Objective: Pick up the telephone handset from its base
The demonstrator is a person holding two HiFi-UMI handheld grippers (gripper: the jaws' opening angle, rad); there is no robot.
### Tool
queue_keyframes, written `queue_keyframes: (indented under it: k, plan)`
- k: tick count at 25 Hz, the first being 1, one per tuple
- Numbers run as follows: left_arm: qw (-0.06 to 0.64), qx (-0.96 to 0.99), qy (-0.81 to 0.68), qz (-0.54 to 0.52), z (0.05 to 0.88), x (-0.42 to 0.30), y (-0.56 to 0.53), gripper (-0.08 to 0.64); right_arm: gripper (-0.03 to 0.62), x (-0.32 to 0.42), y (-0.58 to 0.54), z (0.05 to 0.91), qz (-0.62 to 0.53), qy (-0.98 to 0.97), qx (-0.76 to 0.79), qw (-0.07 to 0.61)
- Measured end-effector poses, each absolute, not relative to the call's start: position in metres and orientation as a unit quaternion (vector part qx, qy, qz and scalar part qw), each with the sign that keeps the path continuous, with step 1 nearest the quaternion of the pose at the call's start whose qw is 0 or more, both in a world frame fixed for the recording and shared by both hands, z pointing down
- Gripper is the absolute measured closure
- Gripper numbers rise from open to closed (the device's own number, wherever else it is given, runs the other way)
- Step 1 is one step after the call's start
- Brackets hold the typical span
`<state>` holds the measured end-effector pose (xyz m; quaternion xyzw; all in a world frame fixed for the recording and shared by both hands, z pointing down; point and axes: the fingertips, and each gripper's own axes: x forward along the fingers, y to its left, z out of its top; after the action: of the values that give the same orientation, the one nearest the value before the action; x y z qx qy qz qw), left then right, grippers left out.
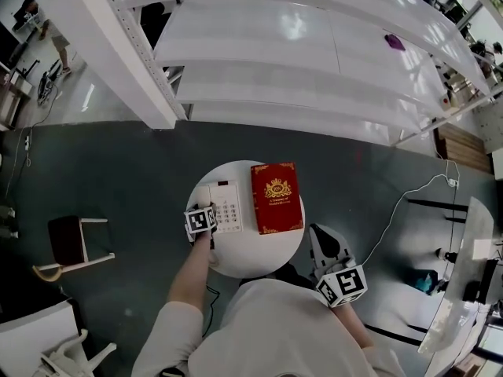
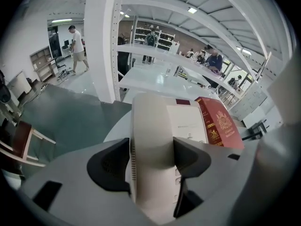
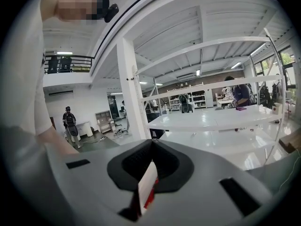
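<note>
A white telephone base [image 1: 229, 207] with a keypad sits on the left part of a small round white table [image 1: 236, 267]. Its cream handset [image 1: 203, 198] lies along the base's left side. My left gripper [image 1: 204, 210] is over it. In the left gripper view both black pads press the handset [image 2: 153, 145], so the left gripper [image 2: 151, 166] is shut on it, with the base [image 2: 188, 121] just to its right. I cannot tell whether the handset is off its cradle. My right gripper [image 1: 324, 240] hangs off the table's right edge; its pads [image 3: 149, 173] meet, gripping nothing I can make out.
A red book [image 1: 277, 197] with a gold crest lies on the table right of the phone, also in the left gripper view [image 2: 218, 126]. Long white tables [image 1: 299, 45] stand beyond. A dark stool [image 1: 67, 240] is on the left floor, a white cable [image 1: 401, 203] on the right.
</note>
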<state>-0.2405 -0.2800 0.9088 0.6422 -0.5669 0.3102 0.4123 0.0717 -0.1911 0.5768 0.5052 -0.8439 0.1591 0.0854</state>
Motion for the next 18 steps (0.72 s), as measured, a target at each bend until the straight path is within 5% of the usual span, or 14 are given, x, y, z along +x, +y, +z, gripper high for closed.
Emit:
queue_keyframes:
  k: [18]
  plan:
    - [0.433, 0.652, -0.549, 0.292, 0.9155, -0.2398, -0.2808, 0.279, 0.583, 0.0737, -0.1903, 0.5845, 0.188, -0.839, 0.506, 0.067]
